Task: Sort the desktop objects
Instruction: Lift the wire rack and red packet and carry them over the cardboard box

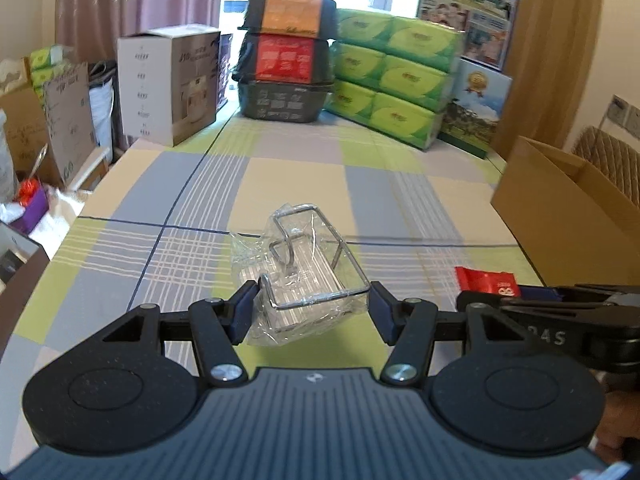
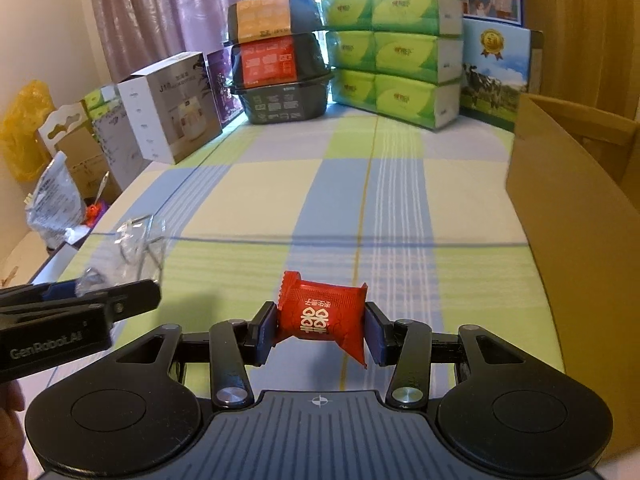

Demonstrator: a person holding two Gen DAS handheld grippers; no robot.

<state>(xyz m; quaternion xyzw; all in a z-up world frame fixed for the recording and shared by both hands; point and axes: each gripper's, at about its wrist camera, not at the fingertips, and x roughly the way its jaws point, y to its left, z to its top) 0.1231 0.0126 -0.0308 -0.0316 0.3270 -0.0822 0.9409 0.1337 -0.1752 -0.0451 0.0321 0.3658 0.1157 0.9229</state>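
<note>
left gripper (image 1: 312,309): jaws wide, bracketing the chrome wire rack in a clear plastic bag (image 1: 306,270); left pad touching, right pad contact unclear
right gripper (image 2: 321,330): closed onto the red foil sachet with white characters (image 2: 322,314), pads pressing both ends
rack: on checked green-blue tablecloth (image 1: 280,184)
sachet: right of rack
brown cardboard box (image 2: 576,216): open, at table's right edge

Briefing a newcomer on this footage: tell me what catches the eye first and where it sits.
The red candy packet stands out, pinched between the right gripper fingers just above the checked tablecloth. Next, the wire rack in clear plastic wrap lies between the left gripper fingers. Behind, green tissue packs are stacked at the table's far end.
</note>
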